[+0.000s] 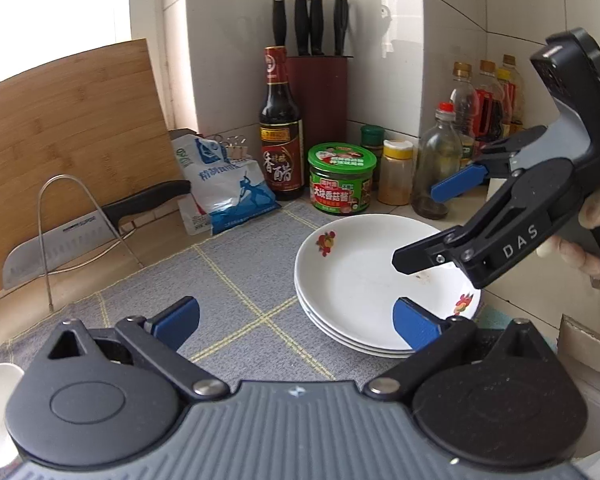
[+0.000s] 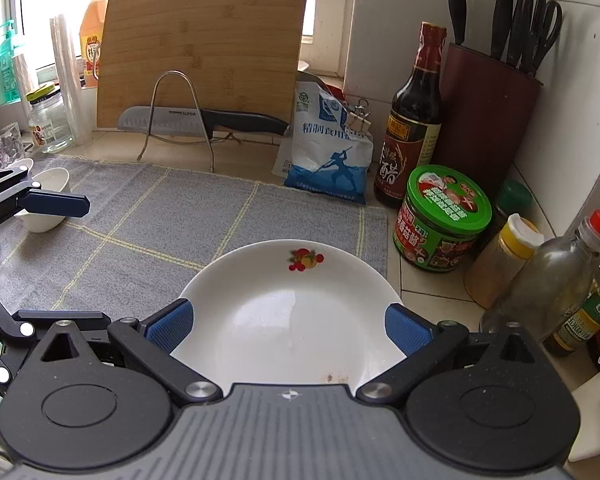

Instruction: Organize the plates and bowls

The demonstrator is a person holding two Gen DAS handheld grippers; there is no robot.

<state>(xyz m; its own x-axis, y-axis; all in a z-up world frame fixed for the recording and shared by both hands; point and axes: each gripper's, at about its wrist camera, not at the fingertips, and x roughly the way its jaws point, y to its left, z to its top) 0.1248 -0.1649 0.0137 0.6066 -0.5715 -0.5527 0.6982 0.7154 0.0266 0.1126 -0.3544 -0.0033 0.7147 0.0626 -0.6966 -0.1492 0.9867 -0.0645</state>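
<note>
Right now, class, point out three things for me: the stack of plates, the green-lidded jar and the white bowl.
stack of plates (image 1: 356,268): left wrist view, on the top plate's bare centre.
green-lidded jar (image 2: 448,196): right wrist view, on its lid.
white bowl (image 2: 52,184): right wrist view, on its outer wall.

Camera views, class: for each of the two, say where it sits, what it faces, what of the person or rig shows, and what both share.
Left wrist: on the left gripper, jaws open, facing the stacked plates; the right gripper and a hand show.
Right wrist: on the right gripper, jaws open above the top plate; the left gripper's finger shows near a bowl.
Shared: plates, vinegar bottle, cutting board.
</note>
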